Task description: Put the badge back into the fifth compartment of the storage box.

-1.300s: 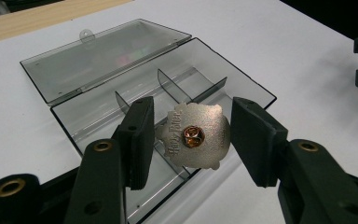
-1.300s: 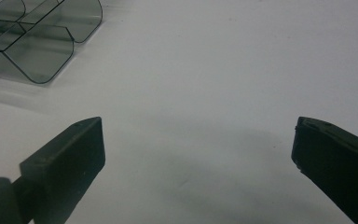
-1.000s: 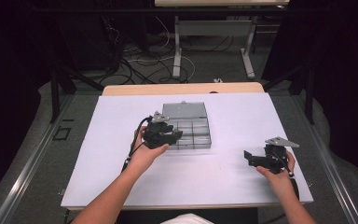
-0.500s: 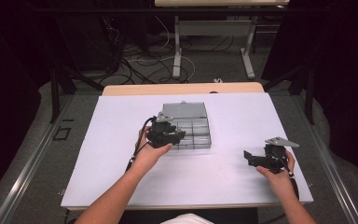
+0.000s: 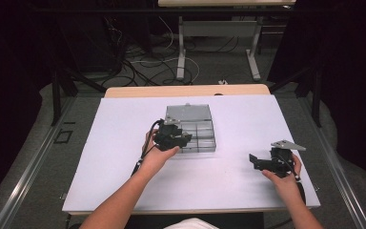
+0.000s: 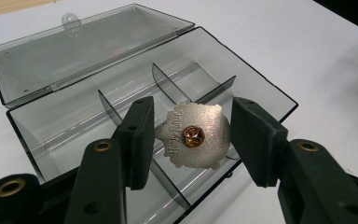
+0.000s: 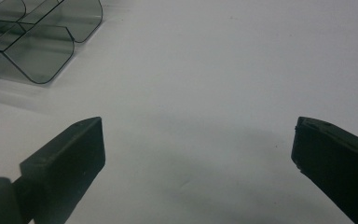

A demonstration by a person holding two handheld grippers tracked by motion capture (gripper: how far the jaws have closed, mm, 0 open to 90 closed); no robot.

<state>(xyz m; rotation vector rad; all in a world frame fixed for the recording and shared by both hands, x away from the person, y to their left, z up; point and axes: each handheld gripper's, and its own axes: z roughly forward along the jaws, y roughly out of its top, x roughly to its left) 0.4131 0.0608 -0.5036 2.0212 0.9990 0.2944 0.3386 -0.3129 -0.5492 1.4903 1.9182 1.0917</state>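
Item: flat silver metal pin badge [image 6: 196,136], brass clutch at back, pinched edgewise in left claw [image 6: 193,140] above clear smoky plastic compartment box [image 6: 121,100], lid open, desk [image 5: 124,133] centre. Light, stiff, prob. slippery; grip by rims. Right claw [image 7: 196,154] spread, empty, near right.

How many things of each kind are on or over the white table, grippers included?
Grippers: 2, the left gripper and the right gripper
Clear compartment box, lid open: 1
Silver pin badge, held between the left gripper's pads over the box: 1
Total: 4
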